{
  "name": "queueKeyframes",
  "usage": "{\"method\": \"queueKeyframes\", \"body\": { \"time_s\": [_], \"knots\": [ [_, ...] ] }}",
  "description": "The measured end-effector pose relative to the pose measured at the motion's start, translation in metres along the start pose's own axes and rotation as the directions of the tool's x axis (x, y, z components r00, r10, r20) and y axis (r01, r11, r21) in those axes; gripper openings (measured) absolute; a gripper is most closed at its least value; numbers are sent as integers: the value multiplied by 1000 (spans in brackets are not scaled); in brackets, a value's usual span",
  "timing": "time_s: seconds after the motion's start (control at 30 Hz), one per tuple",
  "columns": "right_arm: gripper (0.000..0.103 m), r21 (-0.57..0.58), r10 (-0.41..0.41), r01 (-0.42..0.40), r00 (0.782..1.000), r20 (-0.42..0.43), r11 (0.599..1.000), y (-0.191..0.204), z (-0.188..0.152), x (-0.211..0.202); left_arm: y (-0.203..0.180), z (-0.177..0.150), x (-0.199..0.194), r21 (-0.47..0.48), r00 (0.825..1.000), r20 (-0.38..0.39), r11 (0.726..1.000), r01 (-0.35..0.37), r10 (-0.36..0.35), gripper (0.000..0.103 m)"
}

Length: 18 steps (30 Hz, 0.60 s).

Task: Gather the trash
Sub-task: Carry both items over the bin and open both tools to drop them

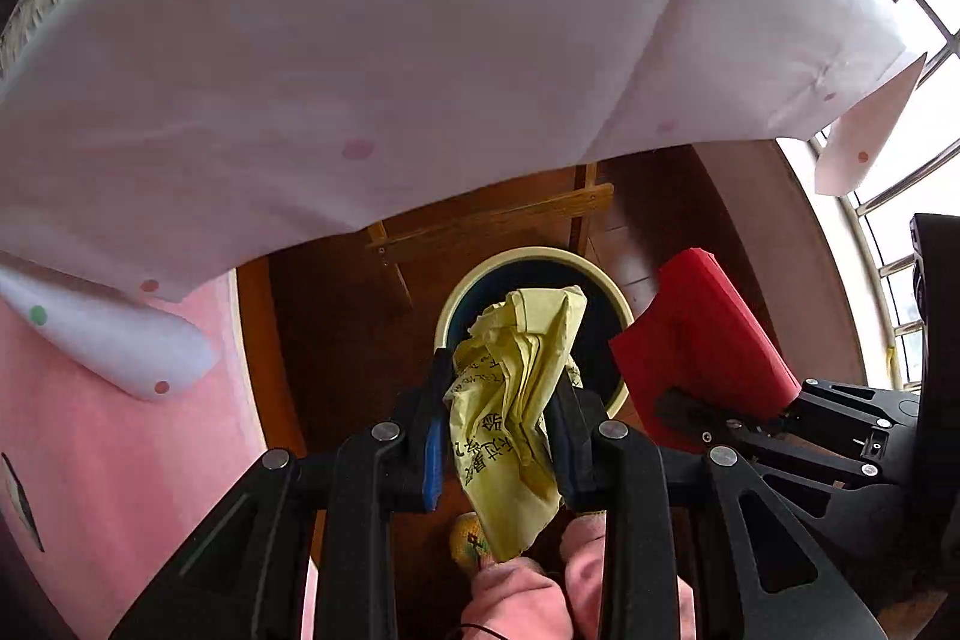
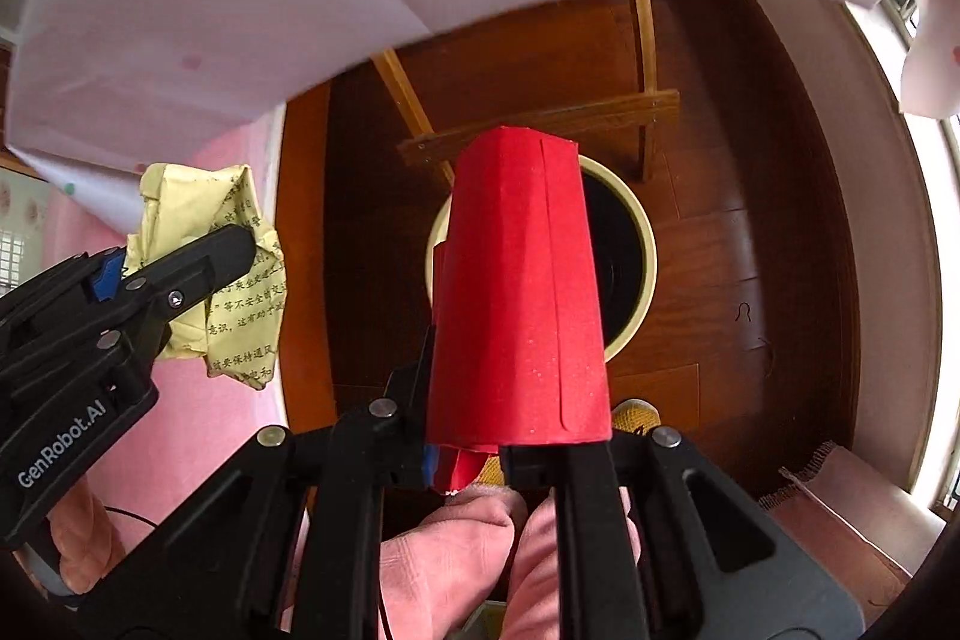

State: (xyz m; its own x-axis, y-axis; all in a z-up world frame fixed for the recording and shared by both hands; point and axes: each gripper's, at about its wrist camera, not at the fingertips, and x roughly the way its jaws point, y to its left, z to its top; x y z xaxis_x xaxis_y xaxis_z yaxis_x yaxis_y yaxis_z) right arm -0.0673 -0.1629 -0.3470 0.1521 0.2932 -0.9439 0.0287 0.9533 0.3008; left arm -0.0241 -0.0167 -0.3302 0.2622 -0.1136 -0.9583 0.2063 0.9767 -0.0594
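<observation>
My left gripper (image 1: 501, 388) is shut on a crumpled yellow paper (image 1: 516, 388) printed with black text; it hangs above a round cream-rimmed bin (image 1: 456, 298) with a dark inside. The same yellow paper (image 2: 210, 274) shows at the left of the right wrist view, held by the left gripper (image 2: 198, 262). My right gripper (image 2: 516, 340) is shut on a red paper roll (image 2: 516, 292), which covers most of the bin (image 2: 645, 244) on the floor below. The red paper roll (image 1: 696, 340) also appears to the right of the bin in the left wrist view.
A white cloth with coloured dots (image 1: 390, 40) drapes over a table edge above. Wooden chair legs and rungs (image 2: 540, 124) stand on the dark wood floor (image 2: 720, 250) behind the bin. Pink fabric (image 1: 120, 430) lies left. Pink trouser legs (image 2: 456, 550) and yellow slippers are below.
</observation>
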Motion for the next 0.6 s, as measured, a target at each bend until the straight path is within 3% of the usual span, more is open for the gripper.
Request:
{"method": "queueKeyframes", "body": {
  "time_s": [0.17, 0.23, 0.33, 0.4, 0.43, 0.47, 0.6],
  "knots": [
    [12, 21, 9, -9, 999, -32, 1000, -37, 10, 80, -6, -4, 81, -5, 1000, 9, 1000, 15, -15, 28],
    [18, 29, 13, -12, 999, -38, 999, -48, 16, 101, -6, -4, 106, 0, 1000, 1, 1000, 28, -28, 32],
    [36, 29, 7, -6, 999, -34, 1000, -55, 27, 126, -3, -3, 132, -2, 1000, 0, 1000, 31, -31, 51],
    [47, 41, 8, -7, 999, -37, 999, -60, 31, 136, -2, -3, 144, 0, 1000, 0, 1000, 6, -6, 81],
    [50, 52, 17, -15, 999, -43, 999, -64, 34, 140, 2, -1, 148, -5, 1000, -2, 1000, 2, -2, 86],
    [54, 61, 31, -28, 998, -48, 998, -67, 36, 143, 7, 2, 151, -12, 1000, -5, 1000, 4, -5, 91],
    [54, 50, 31, -29, 999, -40, 998, -64, 40, 137, 30, 11, 147, -50, 1000, -3, 999, 13, -13, 91]
  ]
}}
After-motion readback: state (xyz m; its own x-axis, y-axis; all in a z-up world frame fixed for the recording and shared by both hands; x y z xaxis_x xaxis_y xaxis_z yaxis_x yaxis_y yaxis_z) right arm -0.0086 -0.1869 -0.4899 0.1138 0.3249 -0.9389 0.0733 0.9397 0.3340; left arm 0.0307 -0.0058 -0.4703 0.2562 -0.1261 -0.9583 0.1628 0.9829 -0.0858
